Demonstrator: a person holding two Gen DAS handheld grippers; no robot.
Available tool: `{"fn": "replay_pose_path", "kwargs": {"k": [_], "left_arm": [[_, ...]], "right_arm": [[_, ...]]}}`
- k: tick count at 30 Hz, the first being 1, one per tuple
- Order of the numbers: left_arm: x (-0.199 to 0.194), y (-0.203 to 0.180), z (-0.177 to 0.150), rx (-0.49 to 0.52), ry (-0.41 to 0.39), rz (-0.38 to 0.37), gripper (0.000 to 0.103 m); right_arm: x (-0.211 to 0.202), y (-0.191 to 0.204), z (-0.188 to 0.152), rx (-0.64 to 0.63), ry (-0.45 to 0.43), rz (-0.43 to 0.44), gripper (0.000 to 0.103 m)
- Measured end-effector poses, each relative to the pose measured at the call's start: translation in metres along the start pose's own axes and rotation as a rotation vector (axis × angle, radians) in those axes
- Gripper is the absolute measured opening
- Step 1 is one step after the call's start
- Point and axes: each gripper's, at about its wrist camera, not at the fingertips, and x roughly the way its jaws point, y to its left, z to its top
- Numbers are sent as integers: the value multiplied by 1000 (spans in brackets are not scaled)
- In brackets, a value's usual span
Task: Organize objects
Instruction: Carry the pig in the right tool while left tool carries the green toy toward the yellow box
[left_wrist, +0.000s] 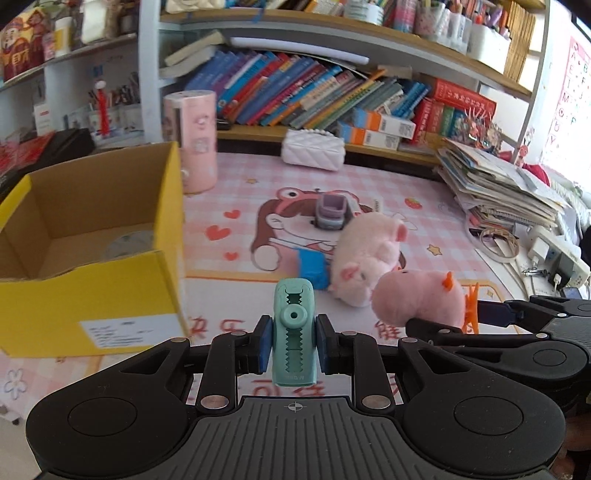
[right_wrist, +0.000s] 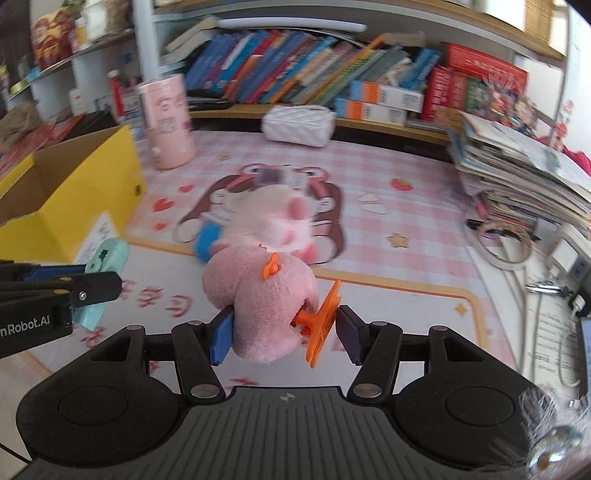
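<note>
— Gripping tight, both of them. See the left tool (left_wrist: 293, 345)? Its blue pads are clamped on a mint-green sharpener (left_wrist: 293, 332), held upright above the counter (left_wrist: 424, 192).

— And the right tool (right_wrist: 284, 338)?

— Clenched around a pink plush toy (right_wrist: 258, 295) with an orange clip (right_wrist: 323, 321) pressed against one pad. It hangs just right of the sharpener.

— What's beyond them?

— A paler plush pig (left_wrist: 369, 254) lying on the pink checked mat, touching a blue item (left_wrist: 314, 267), with a small grey-purple piece (left_wrist: 330, 214) just behind.

— The box?

— The yellow cardboard box (left_wrist: 110, 295) sits open to the left, beside a pink cylinder (left_wrist: 192, 140). A white quilted case (left_wrist: 314, 147) rests near the bookshelf.
</note>
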Motion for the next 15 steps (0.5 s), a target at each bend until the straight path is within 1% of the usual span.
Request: {"fn": "replay_pose_path", "kwargs": {"k": [4, 7, 15], "left_arm": [[-18, 22, -6, -12, -26, -5, 23], [-32, 41, -13, -21, -35, -4, 23], [-65, 95, -42, -73, -12, 11, 23]], "right_arm": [[-12, 27, 1, -31, -22, -3, 55], [-20, 48, -2, -39, -19, -4, 55], [-38, 111, -19, -67, 10, 18, 55]]}}
